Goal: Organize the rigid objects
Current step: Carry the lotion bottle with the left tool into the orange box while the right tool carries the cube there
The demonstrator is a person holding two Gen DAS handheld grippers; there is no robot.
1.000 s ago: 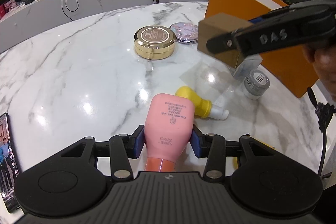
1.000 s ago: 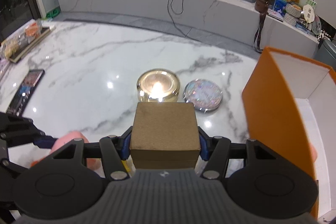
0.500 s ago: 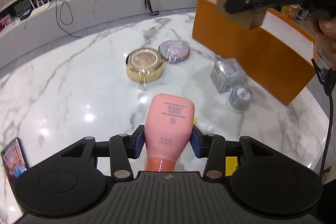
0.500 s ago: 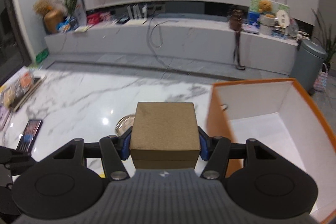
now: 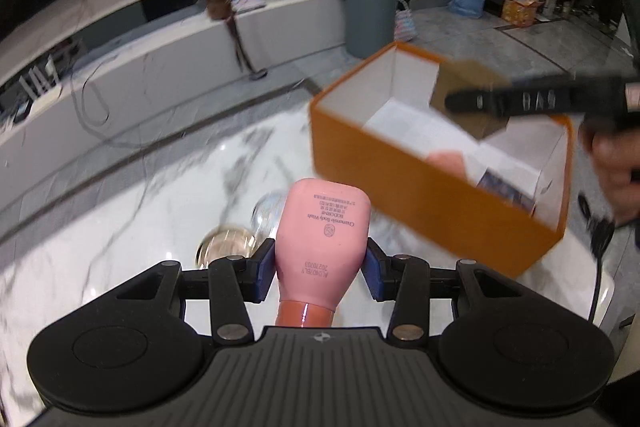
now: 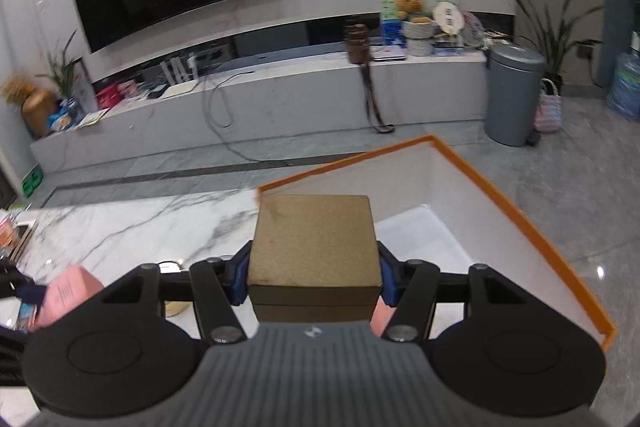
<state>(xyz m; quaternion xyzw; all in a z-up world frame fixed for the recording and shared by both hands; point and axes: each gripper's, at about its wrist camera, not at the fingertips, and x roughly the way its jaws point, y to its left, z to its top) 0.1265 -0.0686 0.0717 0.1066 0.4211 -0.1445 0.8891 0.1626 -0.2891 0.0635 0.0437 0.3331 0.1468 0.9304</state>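
Note:
My left gripper is shut on a pink body-wash bottle, held cap-end toward the camera above the marble table. My right gripper is shut on a brown cardboard box. In the left wrist view that brown box hangs over the open orange box, with the right gripper's finger across it. The orange box has a white inside and lies just beyond and to the right of the brown box in the right wrist view. The pink bottle shows at the lower left there.
A gold round tin and a shiny round compact sit on the table behind the bottle. Inside the orange box lie a pink item and a printed carton. A person's hand is at the right edge.
Both grippers have risen and swung toward the orange box with their loads. The brown box went from beside the orange box to above its opening. The table items dropped lower in view.

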